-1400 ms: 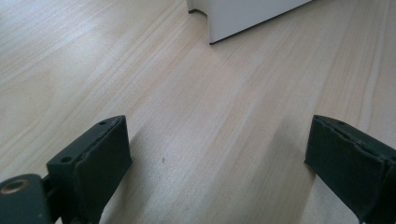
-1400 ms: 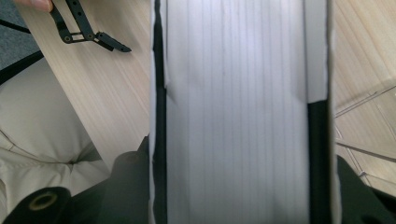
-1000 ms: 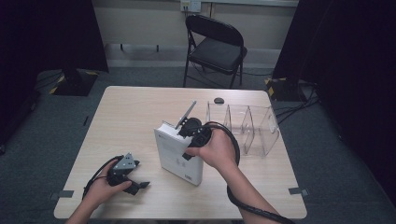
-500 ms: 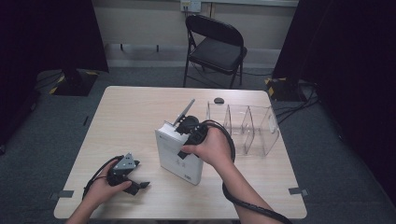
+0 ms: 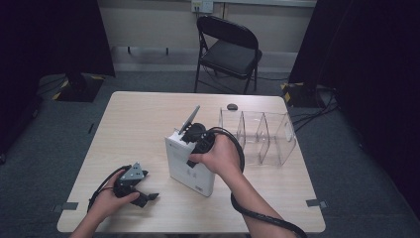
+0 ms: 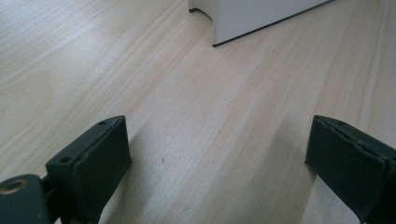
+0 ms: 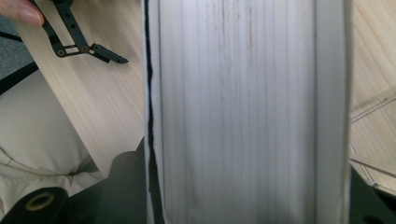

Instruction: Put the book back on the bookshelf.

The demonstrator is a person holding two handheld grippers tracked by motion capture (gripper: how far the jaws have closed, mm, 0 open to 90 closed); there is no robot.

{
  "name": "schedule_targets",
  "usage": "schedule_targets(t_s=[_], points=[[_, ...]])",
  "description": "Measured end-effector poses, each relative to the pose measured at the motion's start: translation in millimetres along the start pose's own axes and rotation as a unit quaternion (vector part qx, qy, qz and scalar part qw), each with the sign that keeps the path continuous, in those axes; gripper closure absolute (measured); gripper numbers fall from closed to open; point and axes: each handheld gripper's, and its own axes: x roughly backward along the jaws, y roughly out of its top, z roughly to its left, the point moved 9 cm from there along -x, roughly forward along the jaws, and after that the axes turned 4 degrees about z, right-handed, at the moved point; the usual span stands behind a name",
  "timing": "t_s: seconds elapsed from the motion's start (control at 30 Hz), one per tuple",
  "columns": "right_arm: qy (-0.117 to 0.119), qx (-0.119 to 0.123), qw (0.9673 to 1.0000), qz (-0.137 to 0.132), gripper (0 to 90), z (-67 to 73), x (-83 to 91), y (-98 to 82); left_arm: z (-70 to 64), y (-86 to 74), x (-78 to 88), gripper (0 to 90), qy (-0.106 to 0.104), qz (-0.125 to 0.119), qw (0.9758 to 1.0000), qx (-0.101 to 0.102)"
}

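A thick white book stands on edge in the middle of the table. My right gripper comes down on its top edge from above. In the right gripper view the book's pale page edge spans the gap between the jaws. They have just been closing, and the pads now press on both covers. My left gripper rests low on the table near the front left, and it also appears in the right gripper view. Its jaws stand wide open over bare wood, with the book's corner farther ahead.
A clear plastic divider rack stands on the table right of the book. A small dark object lies behind it near the far edge. A black folding chair stands beyond the table. Cables trail from both grippers.
My right hand has shifted slightly along the book's top edge. The book and my left gripper have stayed where they were.
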Motion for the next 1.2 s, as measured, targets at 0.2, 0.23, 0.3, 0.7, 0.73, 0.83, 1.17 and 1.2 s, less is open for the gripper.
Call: schedule_targets(t_s=[0.2,0.23,0.3,0.7,0.73,0.83,1.17,1.2], points=[[0.003,-0.002,1.0000,-0.009,51.7,-1.7,2.3,-2.0,0.1,0.0,0.0,5.8,-0.001,0.000,1.0000,-0.001],[0.005,-0.004,0.9999,-0.010,51.8,-2.3,3.0,-2.9,0.1,0.0,0.0,5.8,-0.001,0.000,1.0000,-0.001],[0.013,-0.011,0.9998,-0.011,51.8,-3.1,4.0,-5.3,0.1,0.0,0.0,5.8,-0.001,0.000,1.0000,-0.001],[0.012,-0.019,0.9997,-0.005,51.9,-7.9,23.4,-24.8,0.2,-0.2,0.2,5.8,0.001,0.002,1.0000,-0.001],[0.008,-0.022,0.9997,-0.006,51.9,-8.6,25.9,-26.7,0.3,-0.2,0.2,5.8,0.001,0.001,1.0000,-0.001],[0.005,-0.023,0.9997,-0.008,51.9,-10.9,31.9,-31.3,0.1,-0.2,0.2,5.8,0.001,0.000,1.0000,-0.001],[0.005,-0.030,0.9995,-0.012,51.9,-15.1,43.5,-40.1,0.2,-0.5,0.4,5.6,0.001,0.002,1.0000,-0.002],[0.006,-0.034,0.9993,-0.012,51.9,-15.0,44.6,-40.7,0.0,-0.4,0.3,5.6,0.001,0.002,1.0000,-0.001]])
